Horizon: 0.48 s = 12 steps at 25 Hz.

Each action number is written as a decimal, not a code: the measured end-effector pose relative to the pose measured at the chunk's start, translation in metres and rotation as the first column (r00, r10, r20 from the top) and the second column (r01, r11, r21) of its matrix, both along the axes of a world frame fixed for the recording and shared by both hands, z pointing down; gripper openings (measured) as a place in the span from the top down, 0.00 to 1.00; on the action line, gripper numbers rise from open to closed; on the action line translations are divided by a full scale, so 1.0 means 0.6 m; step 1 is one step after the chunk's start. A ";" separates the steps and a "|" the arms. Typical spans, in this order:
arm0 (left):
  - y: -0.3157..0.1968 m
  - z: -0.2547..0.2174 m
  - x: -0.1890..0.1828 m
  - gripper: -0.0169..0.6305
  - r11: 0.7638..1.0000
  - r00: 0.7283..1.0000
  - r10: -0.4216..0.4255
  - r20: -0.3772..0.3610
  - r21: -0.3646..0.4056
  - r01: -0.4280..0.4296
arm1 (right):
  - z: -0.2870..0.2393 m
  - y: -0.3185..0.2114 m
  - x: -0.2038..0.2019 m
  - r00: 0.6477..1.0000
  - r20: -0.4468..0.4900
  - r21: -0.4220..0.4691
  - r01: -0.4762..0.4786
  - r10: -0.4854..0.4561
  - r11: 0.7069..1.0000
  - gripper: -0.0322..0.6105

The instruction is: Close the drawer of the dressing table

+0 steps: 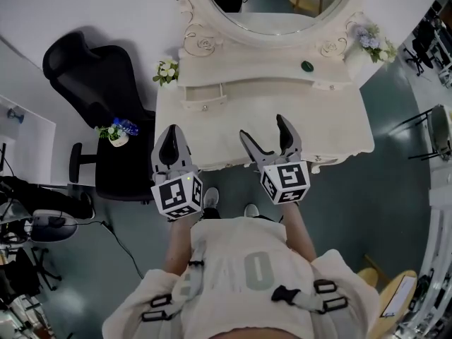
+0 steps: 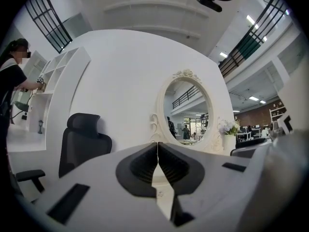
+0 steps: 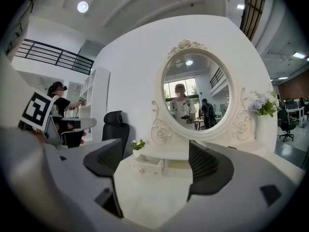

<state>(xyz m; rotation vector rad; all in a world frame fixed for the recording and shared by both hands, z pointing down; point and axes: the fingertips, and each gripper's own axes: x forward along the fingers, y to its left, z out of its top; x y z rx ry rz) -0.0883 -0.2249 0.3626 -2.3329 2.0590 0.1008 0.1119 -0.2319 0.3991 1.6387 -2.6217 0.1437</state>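
The drawer (image 1: pixel 205 99) sits just left of centre in the upper half of the head view. It is pulled out from the low raised shelf (image 1: pixel 282 85) under the oval mirror (image 1: pixel 275 6), its knobbed front jutting over the worktop (image 1: pixel 332 126). Below that front the worktop is bare down to its scalloped near edge.

Both grippers hang over that near edge, well short of the drawer. The left gripper (image 1: pixel 171 129) is lower left of the drawer with its jaws pressed together and nothing between them. The right gripper (image 1: pixel 263 127) is lower right with its jaws spread wide, also empty.

A small white flower pot (image 1: pixel 167 71) stands at the shelf's left end, just beside the drawer. A lilac bouquet (image 1: pixel 371 42) stands at the right end, with a small dark green thing (image 1: pixel 306 66) near it. A black office chair (image 1: pixel 92 83) crowds the table's left edge.
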 end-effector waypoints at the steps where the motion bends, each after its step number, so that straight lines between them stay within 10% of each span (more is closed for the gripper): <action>1: -0.003 0.004 -0.008 0.94 1.000 1.000 0.001 -0.001 -0.005 -0.001 | 0.003 -0.003 -0.009 1.000 -0.007 -0.004 -0.002 0.002 1.000 0.29; 12: -0.081 0.012 -0.098 0.94 0.997 0.997 0.076 0.007 -0.018 -0.076 | 0.036 -0.074 -0.130 0.998 -0.046 -0.059 -0.050 0.048 0.997 0.29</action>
